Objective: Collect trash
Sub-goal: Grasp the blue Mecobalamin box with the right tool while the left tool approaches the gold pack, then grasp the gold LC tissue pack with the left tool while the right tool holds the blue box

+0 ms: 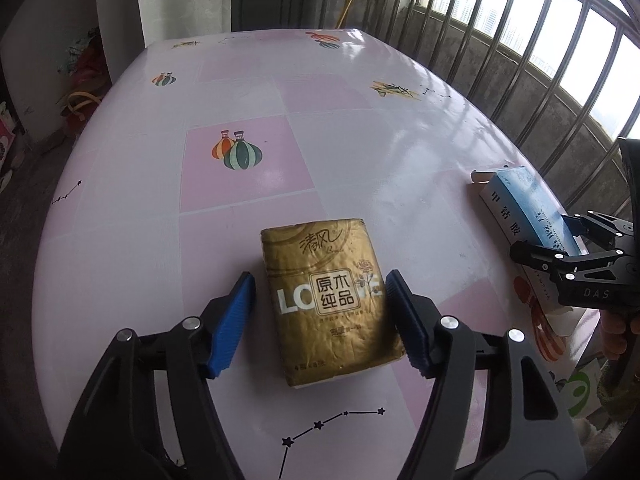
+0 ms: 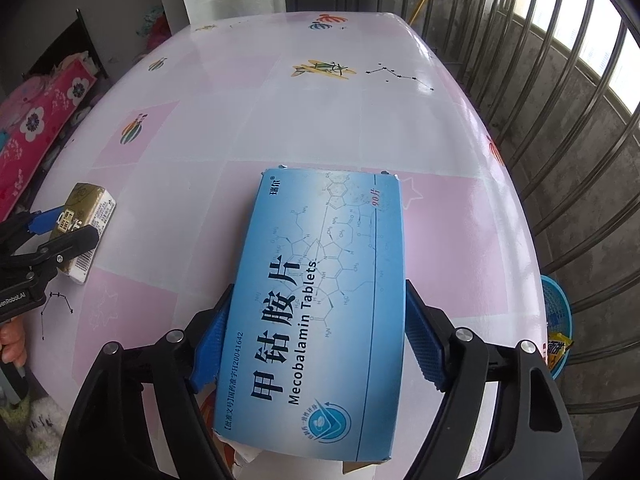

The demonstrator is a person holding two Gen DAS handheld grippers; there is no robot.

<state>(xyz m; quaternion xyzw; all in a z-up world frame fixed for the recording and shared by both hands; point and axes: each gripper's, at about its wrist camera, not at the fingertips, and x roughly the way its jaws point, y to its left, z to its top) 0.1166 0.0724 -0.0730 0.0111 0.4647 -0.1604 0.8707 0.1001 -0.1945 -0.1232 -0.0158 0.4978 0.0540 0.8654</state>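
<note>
A gold tissue pack [image 1: 334,300] lies on the pink and white table [image 1: 240,168]. My left gripper [image 1: 320,294] is open, its blue pads on either side of the pack; the right pad touches it, the left pad stands a little off. A blue Mecobalamin tablet box [image 2: 320,304] lies flat between the blue pads of my right gripper [image 2: 318,308], which press on both of its long sides. The box also shows at the right of the left wrist view [image 1: 528,216], and the gold pack at the left of the right wrist view [image 2: 86,224].
A blue plastic basket [image 2: 558,312] with a yellow wrapper in it stands on the floor past the table's right edge. A metal railing [image 2: 560,128] runs along the right side. A pink flowered cloth [image 2: 36,128] lies left of the table.
</note>
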